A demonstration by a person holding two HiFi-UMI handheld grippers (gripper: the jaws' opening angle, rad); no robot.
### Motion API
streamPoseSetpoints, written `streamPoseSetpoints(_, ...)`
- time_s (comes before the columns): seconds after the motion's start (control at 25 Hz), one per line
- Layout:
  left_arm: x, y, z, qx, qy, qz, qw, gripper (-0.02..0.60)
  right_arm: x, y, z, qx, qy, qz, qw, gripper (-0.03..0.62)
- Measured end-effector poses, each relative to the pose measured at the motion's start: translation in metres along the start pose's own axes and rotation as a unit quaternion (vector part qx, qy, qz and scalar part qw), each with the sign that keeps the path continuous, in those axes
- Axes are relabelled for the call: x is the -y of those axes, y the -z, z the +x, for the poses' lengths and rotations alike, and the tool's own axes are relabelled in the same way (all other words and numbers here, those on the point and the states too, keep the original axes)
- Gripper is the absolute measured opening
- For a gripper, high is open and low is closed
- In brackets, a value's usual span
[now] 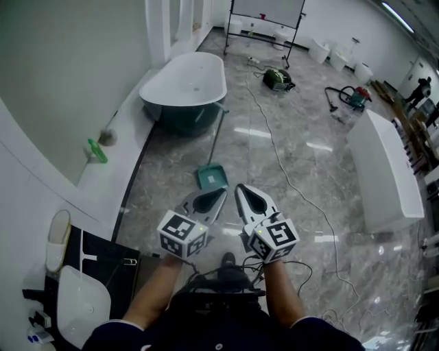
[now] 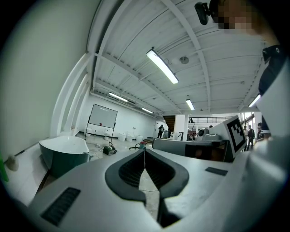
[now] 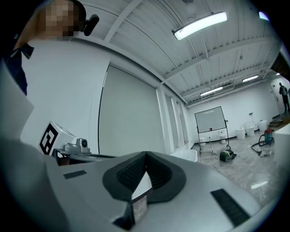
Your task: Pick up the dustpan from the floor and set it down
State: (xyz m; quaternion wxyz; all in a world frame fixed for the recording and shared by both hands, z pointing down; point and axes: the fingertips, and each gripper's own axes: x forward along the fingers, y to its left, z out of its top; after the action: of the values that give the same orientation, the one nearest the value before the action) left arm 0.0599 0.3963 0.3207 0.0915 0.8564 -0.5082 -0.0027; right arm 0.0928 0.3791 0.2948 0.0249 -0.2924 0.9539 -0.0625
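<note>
I am holding both claws level in front of me, side by side. My left claw (image 1: 218, 194) is keeping its jaws together, and in the left gripper view (image 2: 144, 151) the dark pads are meeting at the tips with nothing between them. My right claw (image 1: 242, 190) is also standing with its jaws together. In the right gripper view (image 3: 145, 155) its tips are touching and are carrying nothing.

The green dustpan (image 1: 211, 177) is lying on the grey marble floor (image 1: 302, 206), just on the near side of the bathtub (image 1: 184, 86). Its long handle is running up toward the bathtub's near end; I cannot tell if it is touching the tub. Both claws are hanging apart from the dustpan, on the side of it away from the bathtub, and neither is touching it.

A green vacuum cleaner (image 1: 277, 79) is sitting on the floor to the right of the bathtub, and a whiteboard (image 1: 266, 10) is standing behind the bathtub, further to the right.
</note>
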Motion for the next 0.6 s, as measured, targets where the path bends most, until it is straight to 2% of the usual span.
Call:
streamPoseSetpoints(0.28, -0.009, 0.008, -0.003, -0.005, 0.015, -0.003, 0.9999, 0.014, -0.008, 0.011, 0.004, -0.014, 0.015, -0.003, 1.0, 0.006)
streamPoseSetpoints(0.6, -0.028, 0.002, 0.026, -0.009, 0.019, 0.001, 0.9998, 0.014, 0.025, 0.011, 0.022, -0.003, 0.024, -0.001, 1.0, 0.006)
